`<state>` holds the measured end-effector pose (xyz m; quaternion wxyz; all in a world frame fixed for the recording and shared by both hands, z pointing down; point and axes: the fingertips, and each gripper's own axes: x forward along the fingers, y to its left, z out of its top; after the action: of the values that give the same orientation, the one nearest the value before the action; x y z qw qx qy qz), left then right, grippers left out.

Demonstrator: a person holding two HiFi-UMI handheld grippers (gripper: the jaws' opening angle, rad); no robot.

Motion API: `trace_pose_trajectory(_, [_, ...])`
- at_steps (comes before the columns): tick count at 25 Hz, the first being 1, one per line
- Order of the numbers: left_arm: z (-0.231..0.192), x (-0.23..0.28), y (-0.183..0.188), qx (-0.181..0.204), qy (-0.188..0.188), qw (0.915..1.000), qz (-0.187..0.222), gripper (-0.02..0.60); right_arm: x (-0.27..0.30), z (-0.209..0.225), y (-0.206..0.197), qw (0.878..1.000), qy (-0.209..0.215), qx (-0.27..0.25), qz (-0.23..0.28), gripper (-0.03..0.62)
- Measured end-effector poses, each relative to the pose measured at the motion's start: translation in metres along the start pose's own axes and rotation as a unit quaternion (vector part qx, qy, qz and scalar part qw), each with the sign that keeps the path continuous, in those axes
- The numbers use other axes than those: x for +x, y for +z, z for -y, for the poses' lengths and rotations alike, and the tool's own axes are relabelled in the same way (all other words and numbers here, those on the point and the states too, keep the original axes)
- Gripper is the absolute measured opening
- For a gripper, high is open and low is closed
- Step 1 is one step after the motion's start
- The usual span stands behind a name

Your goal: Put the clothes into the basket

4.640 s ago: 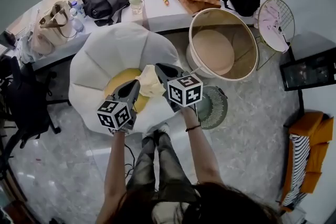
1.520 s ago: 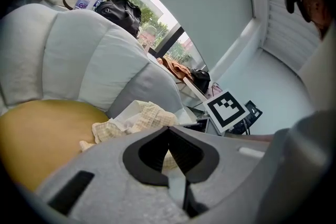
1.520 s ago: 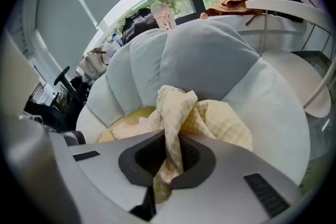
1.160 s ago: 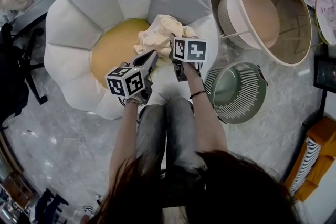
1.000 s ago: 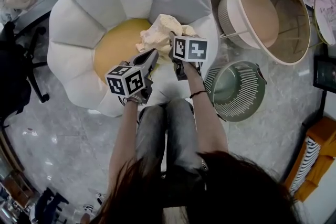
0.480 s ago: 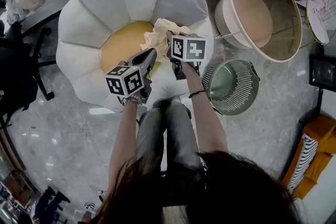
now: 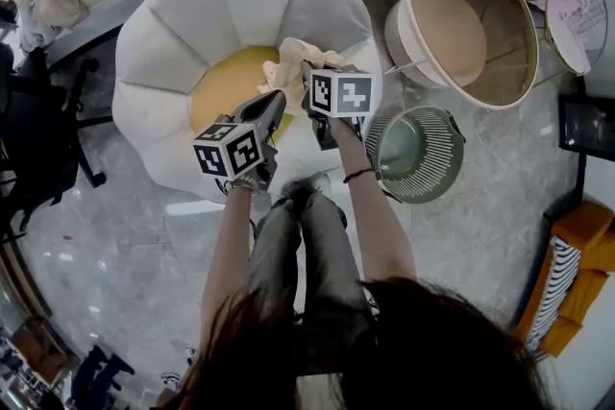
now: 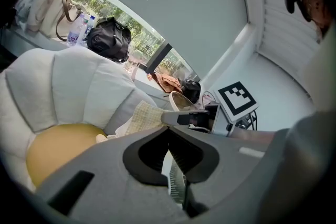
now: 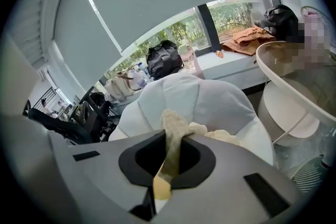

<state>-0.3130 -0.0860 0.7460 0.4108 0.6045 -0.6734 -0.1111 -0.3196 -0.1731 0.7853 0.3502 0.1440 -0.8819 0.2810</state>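
A cream garment pinched at the white chair
The right gripper has its jaws clamped on it; the left gripper, just beside, is barely parted and empty. The basket stands far right.

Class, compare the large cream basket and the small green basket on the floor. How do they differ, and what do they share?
Size: the cream basket is much wider than the green basket.
Colour: one is cream with a tan bottom, the other green.
Walls: the green basket shows open slats all round, while the cream basket's inner wall looks smooth.
Place: the green basket sits nearer the person, the cream basket beyond it.
Shared: both are round, open-topped and hold no clothes.
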Motion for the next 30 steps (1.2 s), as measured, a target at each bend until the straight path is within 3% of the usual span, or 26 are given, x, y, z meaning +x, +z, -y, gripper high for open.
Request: trace_pose_trajectory(30, [0.118, -0.094, 0.077, 0.023, -0.028, 0.9991, 0.021, 0.011, -0.164, -0.087, 0.095, 0.997, 0.015, -0.033, 0.073, 0.012])
